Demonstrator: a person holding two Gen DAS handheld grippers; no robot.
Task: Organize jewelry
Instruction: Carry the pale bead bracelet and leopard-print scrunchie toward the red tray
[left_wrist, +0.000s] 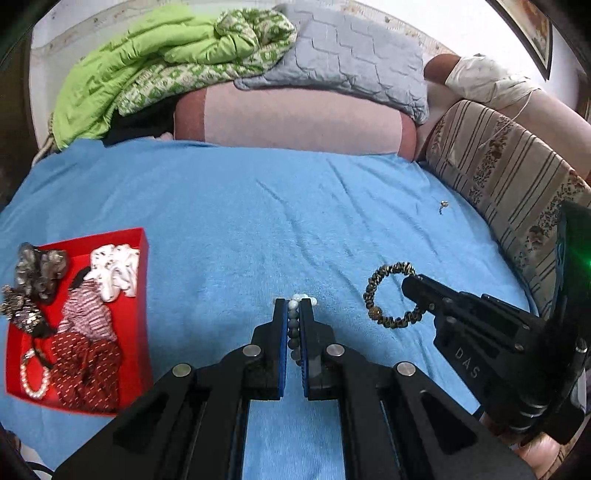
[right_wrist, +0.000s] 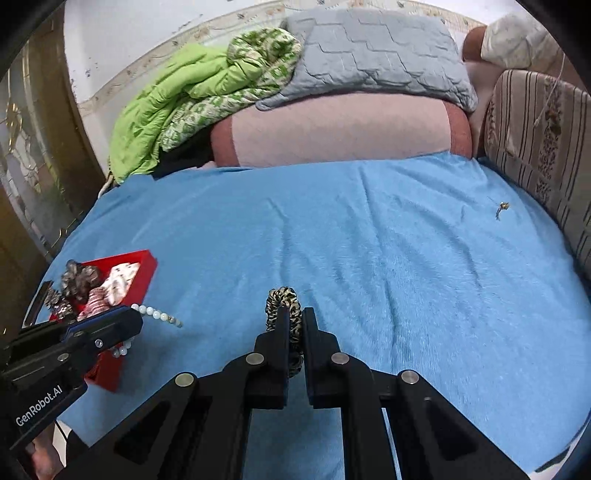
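While both tools hang above a bed covered in a blue sheet (left_wrist: 258, 206), each is clenched on a piece of jewelry. Left tool (left_wrist: 293, 314): its two black fingers with blue pads are closed on a bead bracelet (left_wrist: 295, 325) of grey and whitish beads; the strand runs up between the pads and its pale beads stick out past the fingertips. Seen from the right wrist view, the same bracelet (right_wrist: 157, 315) trails out of the left tool (right_wrist: 129, 321) in a loose curve over the sheet.

Right tool (right_wrist: 295, 321): its fingers are closed on a black-and-gold patterned hair tie (right_wrist: 284, 299), which stands up between the fingertips and loops down behind them. From the left wrist view the hair tie (left_wrist: 391, 295) shows as a full ring, gripped at its right side by the right tool (left_wrist: 417, 291) and held clear of the sheet.

A red box (left_wrist: 146, 258) lies on the sheet at the left, well apart from the hair tie. It holds several fabric hair ties in white, striped pink and dark red, with a pearl bracelet (left_wrist: 35, 376) at its near end; two dark glittery pieces hang over its left rim.

A small metal earring (left_wrist: 442, 206) lies alone on the sheet at the far right, near a striped cushion (left_wrist: 509, 177). A green quilt (left_wrist: 155, 62), a grey pillow (left_wrist: 351, 59) and a pink bolster (left_wrist: 295, 122) are piled along the head of the bed.
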